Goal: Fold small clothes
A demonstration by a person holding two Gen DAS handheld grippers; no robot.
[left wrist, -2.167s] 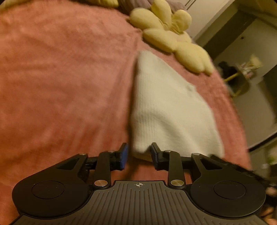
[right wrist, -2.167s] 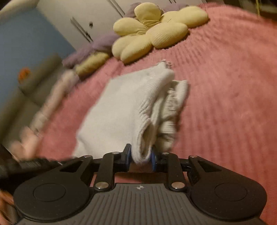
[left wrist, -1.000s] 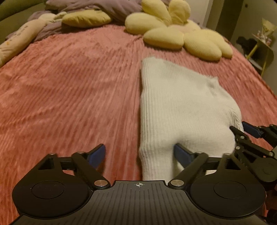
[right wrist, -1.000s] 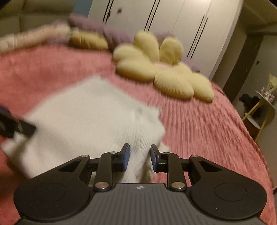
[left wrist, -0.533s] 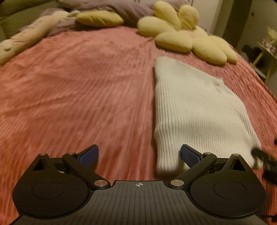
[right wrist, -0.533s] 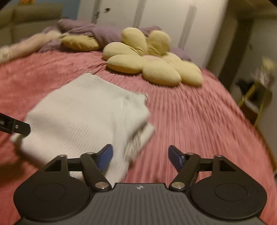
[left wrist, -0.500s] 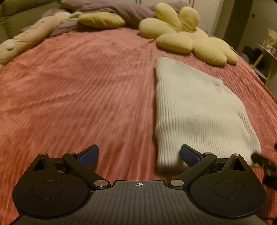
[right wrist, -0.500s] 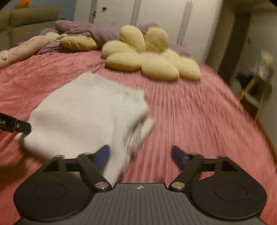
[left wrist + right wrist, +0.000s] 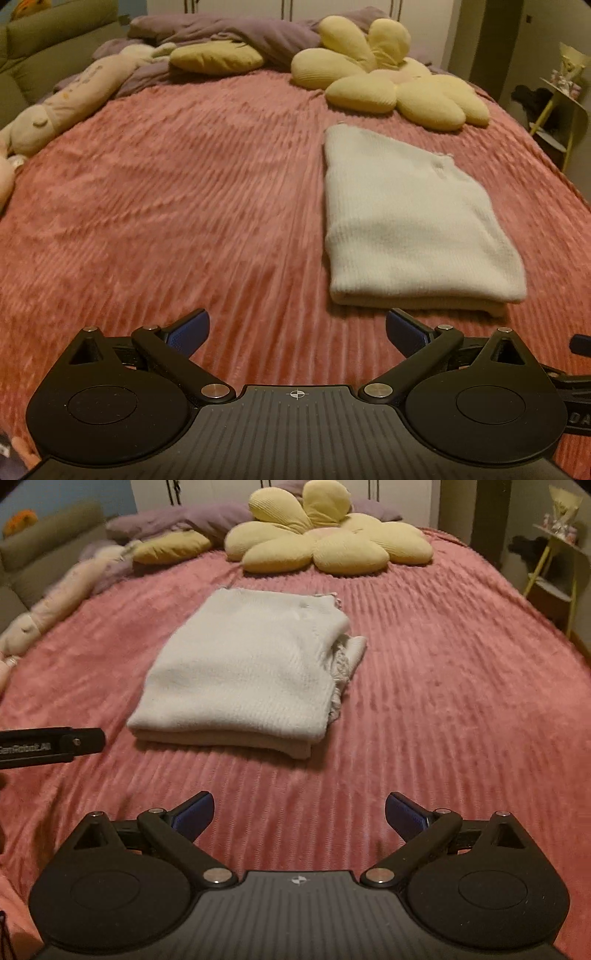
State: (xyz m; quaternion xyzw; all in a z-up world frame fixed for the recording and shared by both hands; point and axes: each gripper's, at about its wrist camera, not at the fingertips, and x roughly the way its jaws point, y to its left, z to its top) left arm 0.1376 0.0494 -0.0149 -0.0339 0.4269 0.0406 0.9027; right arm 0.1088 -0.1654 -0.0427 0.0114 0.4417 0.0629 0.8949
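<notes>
Sweater (image 9: 243,672) folded on bedspread (image 9: 443,701) | left gripper (image 9: 297,334) wide, empty | right gripper (image 9: 299,812) opening, empty

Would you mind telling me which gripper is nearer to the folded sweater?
Left. The left gripper sits just short of the sweater, off its near left corner. The right gripper, jaws opening with nothing between them, is further back from it.

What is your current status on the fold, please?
Left gripper open, empty; right gripper opening, empty. White knit garment folded on pink bedspread. Nothing in the way.
</notes>
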